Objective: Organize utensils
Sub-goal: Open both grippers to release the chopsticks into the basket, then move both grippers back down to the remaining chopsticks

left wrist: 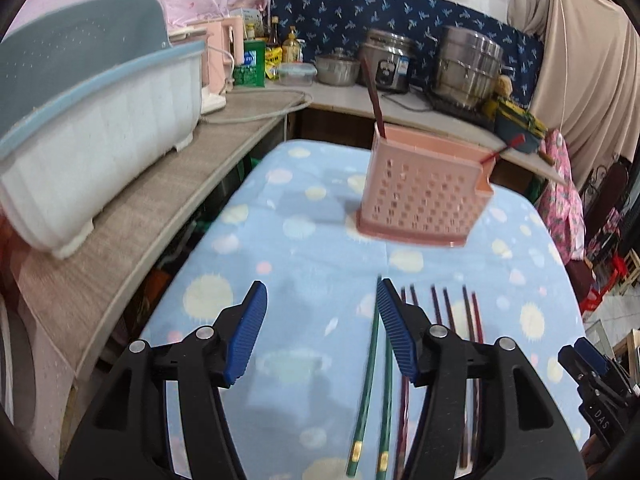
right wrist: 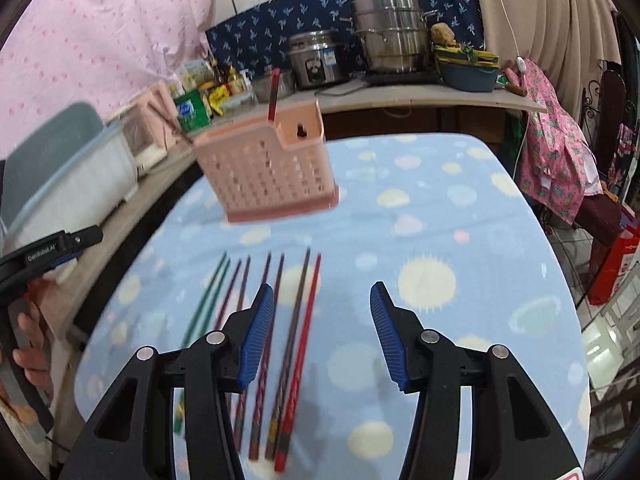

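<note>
1. The left hand-held gripper (left wrist: 322,330) is held open above the bench (left wrist: 304,248), nothing gripped.
2. The right hand-held gripper (right wrist: 322,332) is likewise open and empty.
3. Chopsticks (right wrist: 280,340) are laid side by side near the pink holder (right wrist: 272,172), which contains two more.
</note>
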Available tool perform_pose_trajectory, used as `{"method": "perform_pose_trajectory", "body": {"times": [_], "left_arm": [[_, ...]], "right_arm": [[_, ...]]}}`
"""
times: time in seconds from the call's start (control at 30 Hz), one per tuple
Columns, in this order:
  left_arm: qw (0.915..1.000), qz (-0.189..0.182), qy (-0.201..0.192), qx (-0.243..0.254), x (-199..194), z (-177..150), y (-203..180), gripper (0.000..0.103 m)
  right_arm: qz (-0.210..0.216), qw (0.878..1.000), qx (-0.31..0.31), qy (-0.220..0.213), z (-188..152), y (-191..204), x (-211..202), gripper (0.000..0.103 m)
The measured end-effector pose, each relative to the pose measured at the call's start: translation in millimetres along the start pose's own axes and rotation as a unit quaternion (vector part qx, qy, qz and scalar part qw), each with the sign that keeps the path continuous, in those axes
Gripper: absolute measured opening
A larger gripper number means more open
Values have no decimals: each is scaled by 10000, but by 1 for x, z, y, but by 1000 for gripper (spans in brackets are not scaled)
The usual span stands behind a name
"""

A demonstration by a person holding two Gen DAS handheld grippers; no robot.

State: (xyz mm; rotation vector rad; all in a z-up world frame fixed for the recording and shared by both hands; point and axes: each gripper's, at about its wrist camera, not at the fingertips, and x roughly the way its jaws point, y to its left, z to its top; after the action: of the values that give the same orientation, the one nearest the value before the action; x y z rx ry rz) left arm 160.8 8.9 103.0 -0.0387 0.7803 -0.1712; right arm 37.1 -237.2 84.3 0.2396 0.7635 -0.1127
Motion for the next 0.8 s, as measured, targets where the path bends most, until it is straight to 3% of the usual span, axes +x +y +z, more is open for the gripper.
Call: {"method": "perform_pose_trajectory", "body": {"times": [0.43, 0.8], "left_arm": [[9974, 34, 713, 129, 3, -89, 3, 55], [9946, -68, 1014, 202, 3, -120, -1, 55]], "right_arm": [[-94, 9970, -343, 687, -81, 21, 9, 49], [-180, 9944, -590, 855, -107, 29, 12, 48]]}}
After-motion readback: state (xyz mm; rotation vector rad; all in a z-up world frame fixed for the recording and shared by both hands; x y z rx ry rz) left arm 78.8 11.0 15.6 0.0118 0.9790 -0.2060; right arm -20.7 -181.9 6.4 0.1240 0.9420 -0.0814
